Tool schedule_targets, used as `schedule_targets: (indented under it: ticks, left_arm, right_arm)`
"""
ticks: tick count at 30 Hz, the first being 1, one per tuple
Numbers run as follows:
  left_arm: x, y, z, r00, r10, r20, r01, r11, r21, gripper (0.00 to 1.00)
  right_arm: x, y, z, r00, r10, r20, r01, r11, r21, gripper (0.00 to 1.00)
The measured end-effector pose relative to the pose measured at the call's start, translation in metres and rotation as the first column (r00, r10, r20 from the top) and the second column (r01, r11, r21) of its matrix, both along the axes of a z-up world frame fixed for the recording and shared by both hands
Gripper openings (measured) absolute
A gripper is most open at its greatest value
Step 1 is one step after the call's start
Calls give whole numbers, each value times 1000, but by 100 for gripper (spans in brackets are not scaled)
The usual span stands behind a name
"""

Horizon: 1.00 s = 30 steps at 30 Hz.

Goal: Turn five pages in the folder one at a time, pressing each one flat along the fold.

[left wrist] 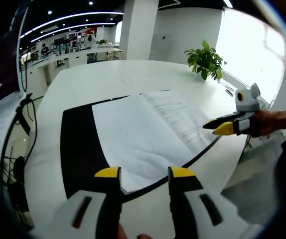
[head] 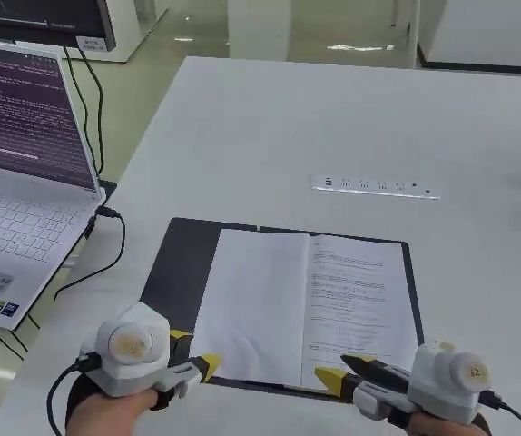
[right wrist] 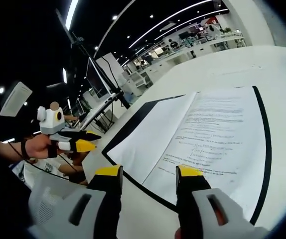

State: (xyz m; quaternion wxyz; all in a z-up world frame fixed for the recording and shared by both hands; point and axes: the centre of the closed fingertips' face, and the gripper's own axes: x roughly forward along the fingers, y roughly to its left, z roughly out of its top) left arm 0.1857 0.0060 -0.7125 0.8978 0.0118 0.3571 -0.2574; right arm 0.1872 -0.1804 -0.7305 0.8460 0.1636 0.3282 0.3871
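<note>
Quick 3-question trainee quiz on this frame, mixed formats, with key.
1. True or false: the folder lies shut.
2. In the head view, on which side of the fold is the printed page? A left, B right.
3. Fill in: the left gripper and the right gripper both sit at the folder's near edge with their jaws ____, holding nothing.

Key: 1 false; 2 B; 3 open.

A white table [head: 270,118] is seen across the head view. At 9 o'clock an open white laptop [head: 24,209] is placed by the table's edge, its screen lit with lines of text. A black cable [head: 108,213] is plugged into the laptop's side at 3 o'clock. A socket strip [head: 376,186] is set flat into the tabletop at 2 o'clock. In the left gripper view a potted plant [left wrist: 206,60] is seen at 1 o'clock.
</note>
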Motion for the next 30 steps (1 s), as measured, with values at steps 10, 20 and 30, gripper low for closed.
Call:
schedule_targets:
  ticks: [10, 20, 30]
  left_arm:
    - [0, 1, 18, 999, 42, 18, -42, 998, -42, 46]
    - [-7, 11, 25, 999, 45, 11, -45, 999, -29, 53]
    - [-9, 20, 35, 997, 67, 39, -67, 998, -15, 59]
  right_arm:
    - [9, -31, 19, 995, -58, 78, 63, 996, -60, 52]
    - [9, -55, 41, 978, -139, 154, 151, 986, -66, 57]
    - [1, -70, 48, 972, -157, 177, 175, 980, -95, 60]
